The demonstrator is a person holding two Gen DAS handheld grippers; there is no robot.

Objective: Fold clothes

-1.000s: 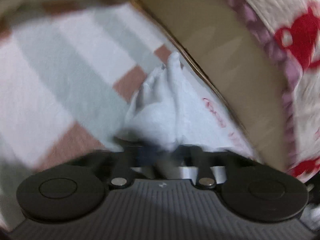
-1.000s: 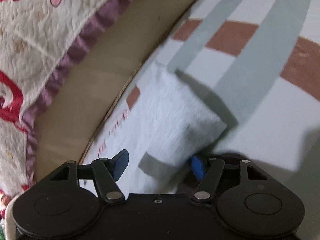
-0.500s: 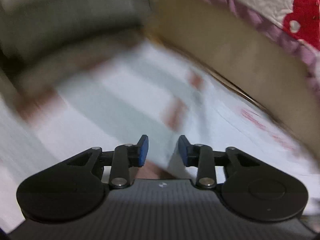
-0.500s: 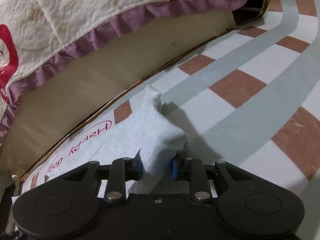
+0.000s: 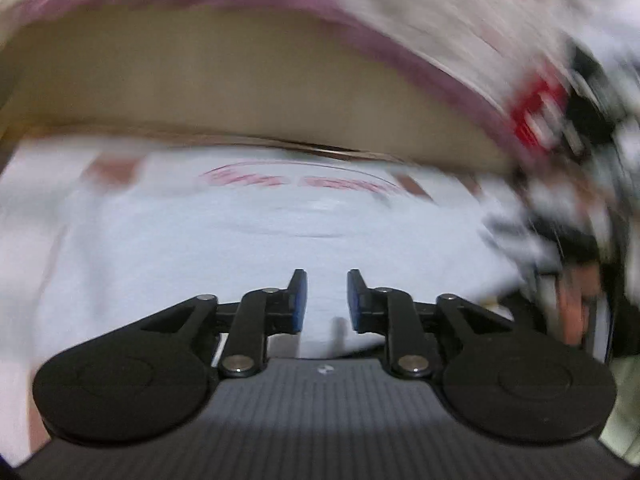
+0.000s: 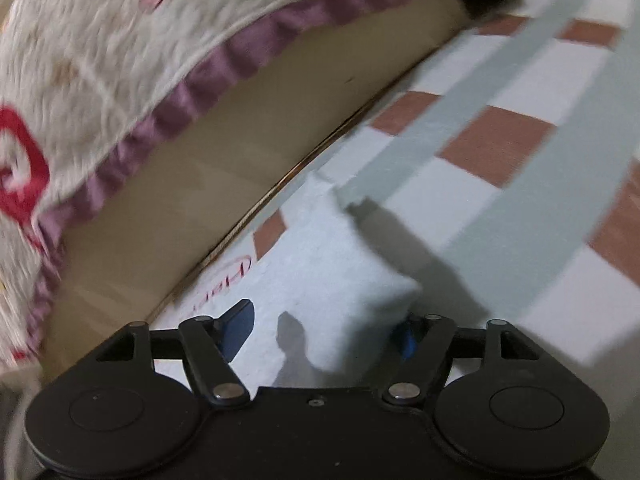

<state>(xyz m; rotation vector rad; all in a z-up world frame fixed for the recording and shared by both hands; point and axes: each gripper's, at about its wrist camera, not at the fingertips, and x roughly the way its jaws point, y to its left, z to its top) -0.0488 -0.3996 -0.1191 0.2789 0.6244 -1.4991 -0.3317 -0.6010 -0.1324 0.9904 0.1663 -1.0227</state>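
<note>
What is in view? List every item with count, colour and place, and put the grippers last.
Shirt: one, white with red lettering, spread on the mat beside the bed base; one bunched corner stands up between the right gripper's fingers.
Mat: one, white with grey stripes and brown squares, under the shirt.
Bed base: one, beige, along the mat's far edge.
Quilt: one, cream with red figures and a purple frill, hanging over the bed base.
Black-and-white clutter: right edge of the left view, too blurred to name.
Left gripper: one, black with blue pads, open above the shirt, holding nothing.
Right gripper: one, black with blue pads, open around the bunched corner.
</note>
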